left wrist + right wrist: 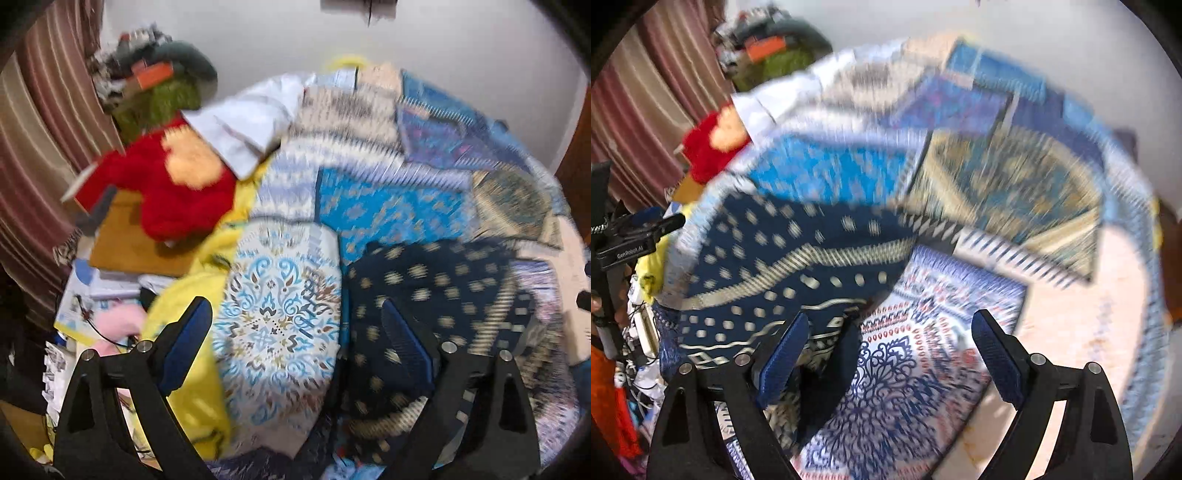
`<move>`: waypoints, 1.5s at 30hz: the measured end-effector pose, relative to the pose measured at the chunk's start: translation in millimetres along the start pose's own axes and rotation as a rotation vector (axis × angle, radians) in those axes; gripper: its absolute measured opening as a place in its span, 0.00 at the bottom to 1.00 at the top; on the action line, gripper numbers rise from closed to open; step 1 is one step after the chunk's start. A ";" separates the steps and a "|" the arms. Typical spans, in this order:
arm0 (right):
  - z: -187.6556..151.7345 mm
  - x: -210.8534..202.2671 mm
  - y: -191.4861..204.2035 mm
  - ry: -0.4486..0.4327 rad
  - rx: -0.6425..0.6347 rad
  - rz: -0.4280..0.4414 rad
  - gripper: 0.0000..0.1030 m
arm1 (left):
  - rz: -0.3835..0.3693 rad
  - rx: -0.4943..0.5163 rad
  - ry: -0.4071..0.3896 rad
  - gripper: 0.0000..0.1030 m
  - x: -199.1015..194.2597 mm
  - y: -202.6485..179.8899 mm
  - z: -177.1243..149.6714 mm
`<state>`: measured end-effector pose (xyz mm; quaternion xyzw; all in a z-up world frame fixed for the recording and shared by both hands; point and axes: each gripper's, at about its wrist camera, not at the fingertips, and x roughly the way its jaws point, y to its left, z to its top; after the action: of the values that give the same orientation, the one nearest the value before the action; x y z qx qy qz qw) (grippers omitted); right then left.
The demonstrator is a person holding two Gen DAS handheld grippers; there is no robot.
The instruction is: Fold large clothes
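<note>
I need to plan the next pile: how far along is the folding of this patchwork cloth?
Done: the patchwork cloth lies doubled over in places, though blur hides how neatly. In hand: nothing; the left gripper and right gripper are open above it. Left: tidying it into a compact fold.

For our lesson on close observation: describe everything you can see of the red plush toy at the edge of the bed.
The red plush toy looks soft and fuzzy, bright red with a pale orange patch on top. It lies slumped, partly on a brown board, partly against the yellow cloth. A white folded cloth overlaps its upper edge. Blur hides finer detail; no tongs touch it.
</note>
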<state>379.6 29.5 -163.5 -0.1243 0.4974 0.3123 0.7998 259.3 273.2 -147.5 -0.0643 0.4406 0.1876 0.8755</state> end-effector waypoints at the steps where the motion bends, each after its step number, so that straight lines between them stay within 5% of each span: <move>1: 0.6 -15.5 2.2 -0.041 -0.003 0.002 0.87 | -0.010 -0.001 -0.024 0.91 -12.3 0.1 0.5; 12: -38.5 -234.0 78.1 -0.610 -0.047 0.094 0.87 | -0.224 0.035 -0.520 0.91 -255.2 -38.5 -29.0; 15: -65.4 -271.4 91.8 -0.710 -0.029 0.126 0.87 | -0.271 0.038 -0.612 0.91 -300.8 -49.3 -55.9; 19: -104.9 -298.7 103.1 -0.785 -0.006 0.149 0.87 | -0.236 0.035 -0.728 0.91 -340.5 -61.2 -93.5; 29: -158.5 -310.2 128.7 -0.793 0.009 0.053 0.87 | -0.180 0.011 -0.713 0.99 -345.0 -78.1 -125.9; 33: -162.4 -307.1 129.9 -0.776 0.028 0.020 1.00 | -0.133 0.000 -0.696 1.00 -336.4 -78.6 -127.2; 45: -161.1 -297.7 132.5 -0.747 0.018 -0.065 1.00 | -0.141 -0.015 -0.650 1.00 -319.5 -76.0 -128.9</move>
<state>89.1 -62.0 34.9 -0.0106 0.1697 0.3062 0.9367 19.2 80.5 24.9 -0.0380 0.1310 0.1403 0.9807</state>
